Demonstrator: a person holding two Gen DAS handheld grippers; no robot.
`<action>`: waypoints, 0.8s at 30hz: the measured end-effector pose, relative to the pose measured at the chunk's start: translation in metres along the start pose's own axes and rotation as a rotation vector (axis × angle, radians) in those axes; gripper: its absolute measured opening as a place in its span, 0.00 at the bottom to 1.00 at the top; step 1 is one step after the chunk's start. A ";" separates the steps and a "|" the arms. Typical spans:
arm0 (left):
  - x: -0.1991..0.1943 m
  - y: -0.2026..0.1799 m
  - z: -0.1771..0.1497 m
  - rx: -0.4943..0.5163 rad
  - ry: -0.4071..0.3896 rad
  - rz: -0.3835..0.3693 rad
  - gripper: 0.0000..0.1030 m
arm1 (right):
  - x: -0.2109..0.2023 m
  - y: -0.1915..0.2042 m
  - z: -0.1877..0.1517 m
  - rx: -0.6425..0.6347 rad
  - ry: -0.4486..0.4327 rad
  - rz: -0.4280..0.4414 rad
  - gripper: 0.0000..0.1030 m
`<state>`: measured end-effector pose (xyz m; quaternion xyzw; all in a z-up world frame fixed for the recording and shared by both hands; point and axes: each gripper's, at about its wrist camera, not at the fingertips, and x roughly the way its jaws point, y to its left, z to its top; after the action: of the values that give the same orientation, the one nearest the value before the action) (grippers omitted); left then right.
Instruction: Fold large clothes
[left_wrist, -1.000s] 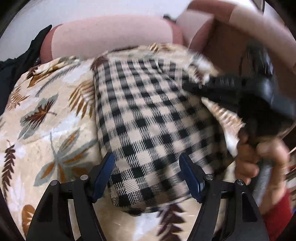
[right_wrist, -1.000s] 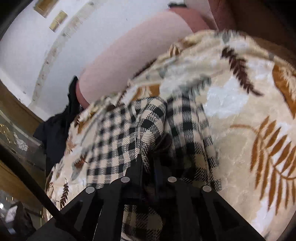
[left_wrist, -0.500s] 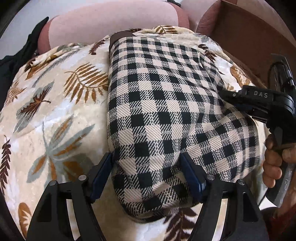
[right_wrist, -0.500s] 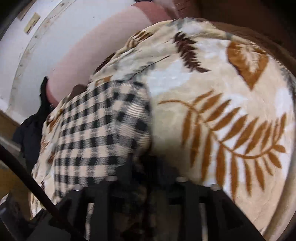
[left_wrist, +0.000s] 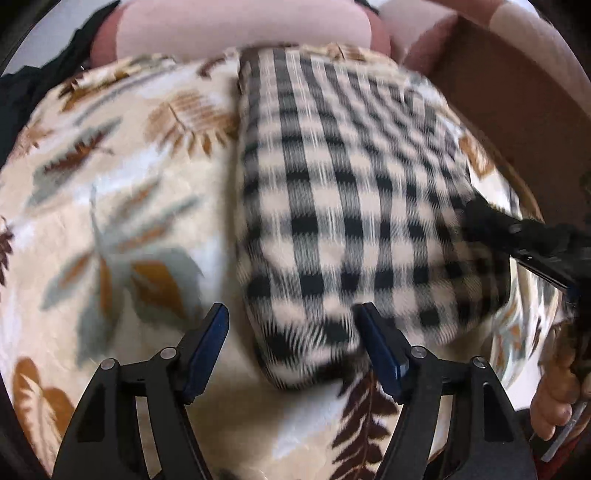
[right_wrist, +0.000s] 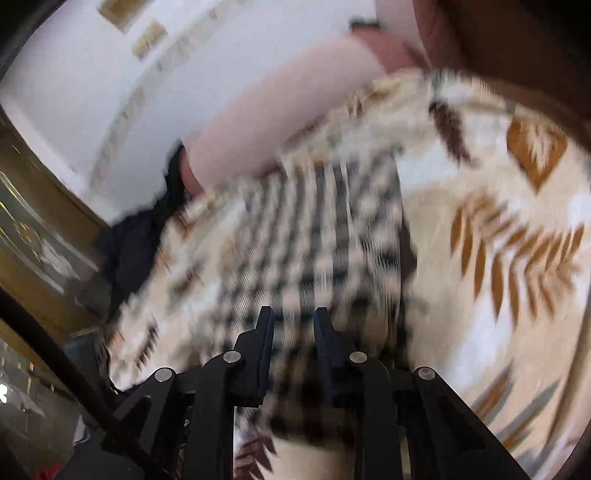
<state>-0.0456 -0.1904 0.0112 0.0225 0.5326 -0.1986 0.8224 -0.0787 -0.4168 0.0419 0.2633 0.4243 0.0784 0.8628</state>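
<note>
Though folded: the checked garment (left_wrist: 351, 206) lies as a bundle on the leaf-print blanket (left_wrist: 110, 221).
Left gripper (left_wrist: 291, 350): jaws spread, straddling the near corner, gripping nothing.
Right gripper (right_wrist: 293, 332): jaws closing over the cloth; whether they pinch it, blur hides.
Risk: a one-layer pinch could drag the fold open.

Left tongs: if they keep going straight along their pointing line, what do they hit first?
Most likely the near corner of the folded checked garment, which lies between the open left tongs; the leaf-print blanket lies under it. Depth is blurred.
</note>
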 end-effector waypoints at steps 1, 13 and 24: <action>0.000 -0.001 -0.005 0.008 0.005 -0.006 0.70 | 0.006 -0.004 -0.005 -0.002 0.034 -0.063 0.13; -0.065 0.020 -0.024 0.152 -0.183 0.067 0.69 | 0.001 -0.009 -0.032 -0.049 0.055 -0.295 0.00; -0.035 0.002 -0.018 0.276 -0.173 0.238 0.69 | 0.007 -0.012 -0.027 -0.017 0.055 -0.272 0.00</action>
<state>-0.0726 -0.1735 0.0346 0.1806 0.4213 -0.1721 0.8719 -0.0965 -0.4142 0.0174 0.1938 0.4788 -0.0285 0.8558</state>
